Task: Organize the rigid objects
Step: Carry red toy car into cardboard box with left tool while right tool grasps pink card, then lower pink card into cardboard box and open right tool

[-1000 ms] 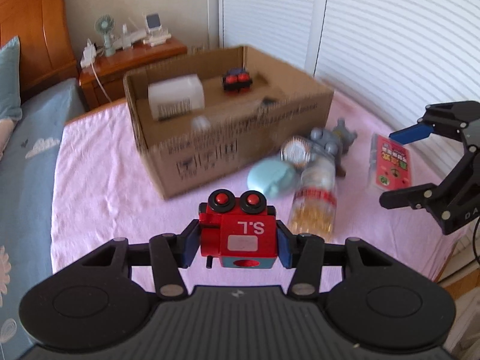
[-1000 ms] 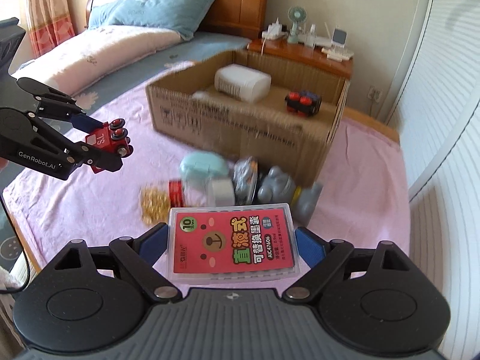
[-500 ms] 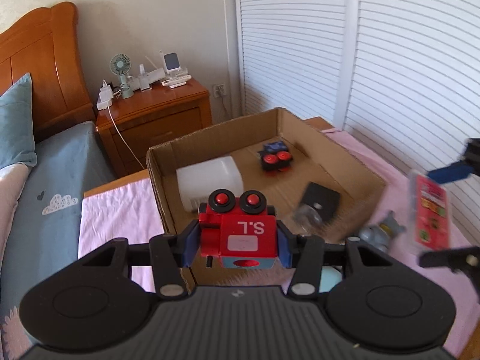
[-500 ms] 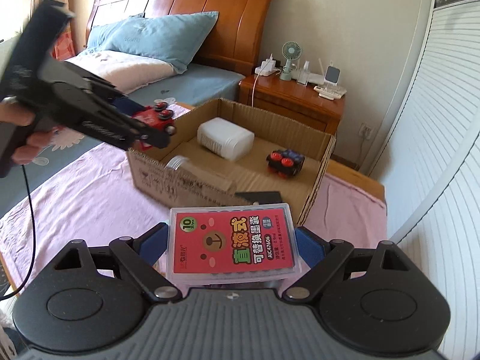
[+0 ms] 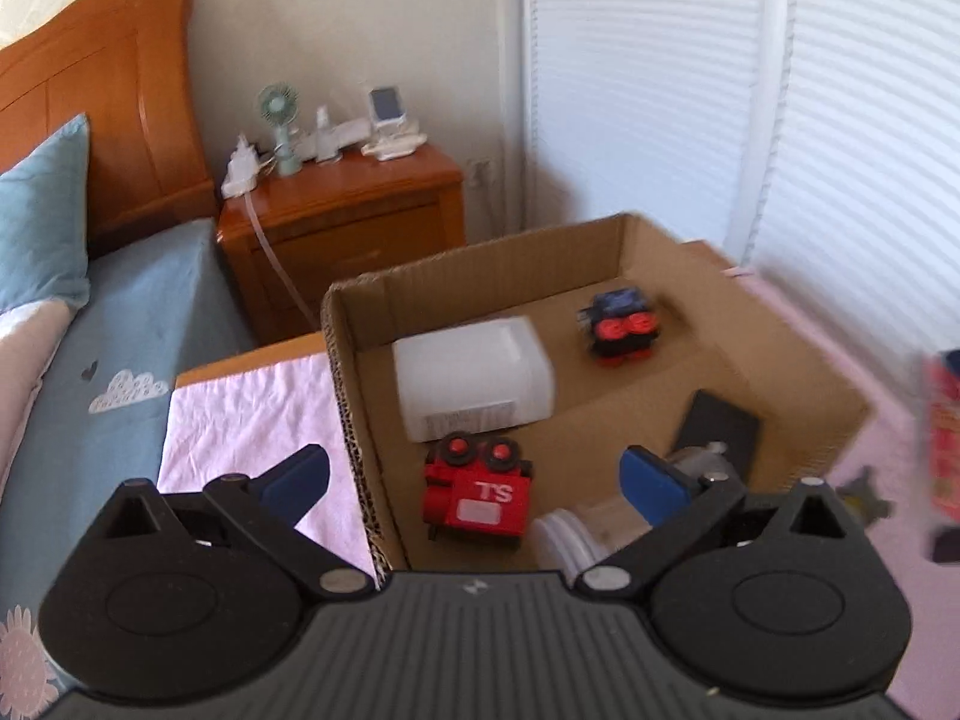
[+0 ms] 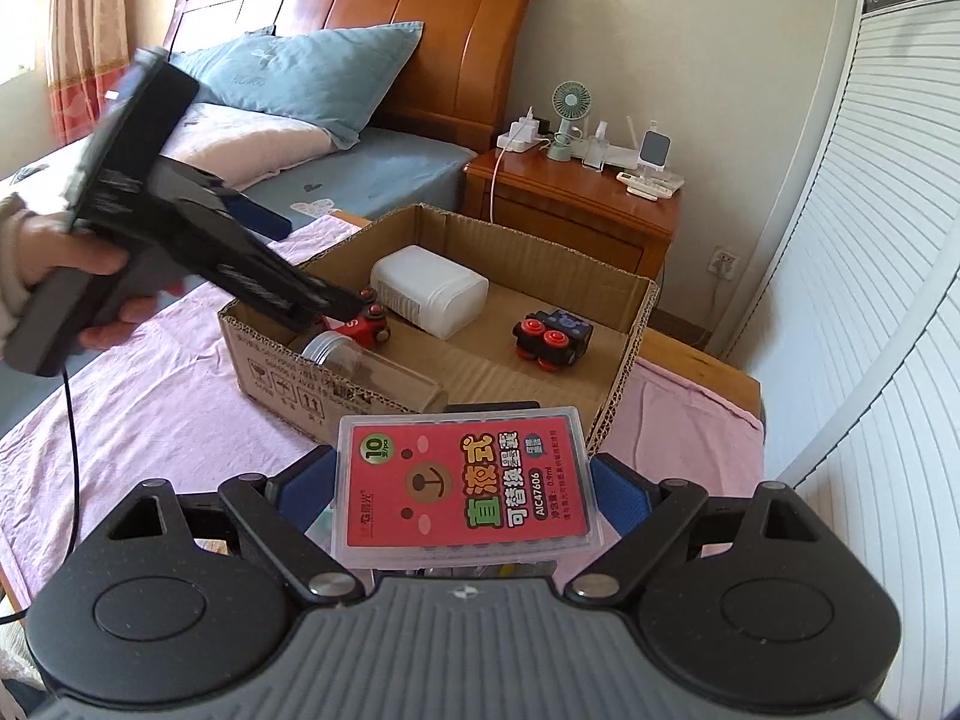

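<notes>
Left wrist view looks down into the cardboard box (image 5: 606,252), which stands on the pink sheet (image 5: 252,408) at the bed's corner nearest the nightstand (image 5: 342,222); its open top makes it the collecting place, so things go in from above. Against the box's far left wall lies a white container (image 5: 474,381), the bulkiest item, leaving the floor in front free. A clear jar (image 6: 372,369) lies on its side along the near wall. In the far right corner sits a dark toy engine (image 5: 621,330), and a flat black item (image 5: 717,429) leans by the right wall. The red toy train (image 5: 477,495) now sits on the box floor in the near left corner, just in front of the white container. The left gripper (image 5: 474,480) has just been opening and its jaws stand wide, clear of the train on both sides: released. The right gripper (image 6: 462,480) clamps the red refill case (image 6: 465,486) by its long edges, hanging just short of the box's near right corner, probably next to go in.
</notes>
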Demonstrator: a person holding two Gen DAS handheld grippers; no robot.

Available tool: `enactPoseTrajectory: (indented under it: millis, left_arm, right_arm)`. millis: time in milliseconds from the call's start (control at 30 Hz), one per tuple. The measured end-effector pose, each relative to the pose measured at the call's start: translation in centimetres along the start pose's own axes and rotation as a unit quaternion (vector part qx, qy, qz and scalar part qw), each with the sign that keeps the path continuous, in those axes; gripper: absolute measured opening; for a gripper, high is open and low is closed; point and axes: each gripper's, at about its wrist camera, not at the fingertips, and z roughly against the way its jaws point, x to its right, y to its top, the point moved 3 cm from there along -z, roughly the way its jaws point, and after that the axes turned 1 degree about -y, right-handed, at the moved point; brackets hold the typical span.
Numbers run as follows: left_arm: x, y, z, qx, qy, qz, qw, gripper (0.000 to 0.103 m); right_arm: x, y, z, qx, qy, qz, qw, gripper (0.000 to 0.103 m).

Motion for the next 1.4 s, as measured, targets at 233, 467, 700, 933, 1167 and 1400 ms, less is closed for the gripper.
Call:
enactPoseTrajectory:
  millis: [233, 467, 700, 933, 1167, 1400]
  left_arm:
    - [0.8, -0.9, 5.4, 0.008, -0.003, -0.002, 1.0, 0.102]
    - [1.3, -3.8, 9.1, 0.008, -0.001, 0.052, 0.9986, 0.102]
    - [1.4, -6.6, 11.2, 0.02, 0.063, 0.097, 0.9932, 0.102]
    - [2.3, -8.3, 10.4, 0.011, 0.103, 0.084, 0.991, 0.102]
    - [3.8, -9.2, 9.6, 0.0, 0.136, 0.028, 0.9903, 0.102]
    - [2.9, -9.5, 9.4, 0.004, 0.116, 0.054, 0.9918, 0.102]
  right_arm:
    - [0.2, 1.0, -0.9, 0.001, 0.01, -0.014, 1.0, 0.093]
    - [0.6, 2.2, -1.8, 0.0, 0.007, -0.037, 0.999, 0.093]
    - [1.4, 3.8, -3.7, -0.024, -0.001, -0.074, 0.997, 0.093]
    - [2.2, 5.4, -6.5, -0.055, -0.008, -0.111, 0.992, 0.093]
    - [2.5, 7.1, -9.8, -0.086, -0.011, -0.136, 0.987, 0.093]
    - [1.9, 8.1, -12.5, -0.107, -0.015, -0.141, 0.984, 0.093]
